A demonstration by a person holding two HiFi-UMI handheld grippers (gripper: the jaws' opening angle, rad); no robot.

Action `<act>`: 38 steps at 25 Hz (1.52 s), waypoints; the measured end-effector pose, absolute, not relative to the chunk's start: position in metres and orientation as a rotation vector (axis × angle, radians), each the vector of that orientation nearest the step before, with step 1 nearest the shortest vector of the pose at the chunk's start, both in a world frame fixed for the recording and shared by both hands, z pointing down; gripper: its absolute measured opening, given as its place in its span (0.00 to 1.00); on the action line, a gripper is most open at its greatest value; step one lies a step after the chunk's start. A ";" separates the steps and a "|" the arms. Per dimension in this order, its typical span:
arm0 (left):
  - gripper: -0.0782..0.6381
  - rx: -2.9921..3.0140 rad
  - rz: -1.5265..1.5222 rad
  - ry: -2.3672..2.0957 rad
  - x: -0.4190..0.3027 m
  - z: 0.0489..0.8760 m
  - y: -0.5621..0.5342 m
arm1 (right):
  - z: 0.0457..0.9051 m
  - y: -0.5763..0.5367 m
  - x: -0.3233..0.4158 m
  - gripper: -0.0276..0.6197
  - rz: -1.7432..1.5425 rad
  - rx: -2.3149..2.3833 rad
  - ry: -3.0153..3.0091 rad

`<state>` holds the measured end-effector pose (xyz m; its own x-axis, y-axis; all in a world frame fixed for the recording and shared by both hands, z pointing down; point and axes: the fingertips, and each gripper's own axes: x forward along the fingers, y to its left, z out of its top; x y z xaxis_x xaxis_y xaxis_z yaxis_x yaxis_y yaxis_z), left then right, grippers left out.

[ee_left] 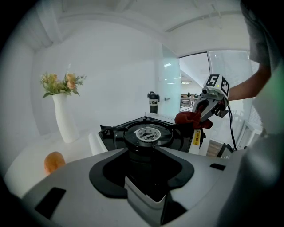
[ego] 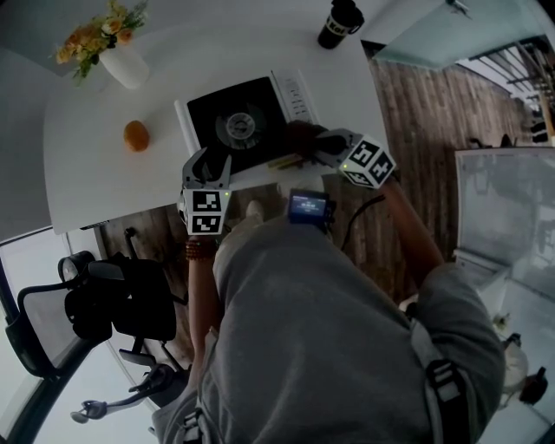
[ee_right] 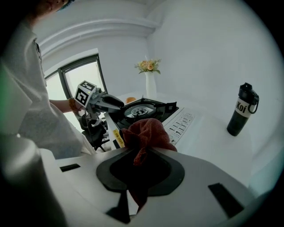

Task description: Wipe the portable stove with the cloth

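The cloth (ee_right: 146, 133) bunches over the right hand-held gripper (ee_right: 140, 150) and its jaw tips are buried. From the head view, the person's back (ego: 329, 347) blocks the desk's (ego: 104, 182) near edge, and the stove's (ego: 238, 121) front rim sits under the left hand-held gripper (ego: 208, 163). The panel print (ee_right: 179, 124) is too small to read. The flask's (ee_right: 242, 108) lettering wraps out of sight.

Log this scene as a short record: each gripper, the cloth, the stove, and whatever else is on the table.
Right hand-held gripper: shut on the crumpled dark red cloth
Cloth position: at the near right of the black-topped white portable stove
Left hand-held gripper: jaws together, tips at the stove's near left edge
Surface: white table
Also on table: round orange fruit, white vase of flowers, black bottle
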<state>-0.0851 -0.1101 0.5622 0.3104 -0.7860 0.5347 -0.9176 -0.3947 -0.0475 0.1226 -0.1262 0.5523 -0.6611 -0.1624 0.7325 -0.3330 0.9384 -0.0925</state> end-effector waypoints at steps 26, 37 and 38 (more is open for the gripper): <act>0.39 2.374 0.686 -1.560 -0.084 0.559 -0.112 | 0.487 -0.264 0.057 0.42 0.340 0.682 -2.413; 0.39 2.354 0.701 -1.558 -0.085 0.562 -0.110 | 0.553 -0.283 0.046 0.24 0.367 0.701 -2.202; 0.39 2.353 0.695 -1.562 -0.085 0.561 -0.110 | 0.553 -0.282 0.044 0.23 0.357 0.683 -2.192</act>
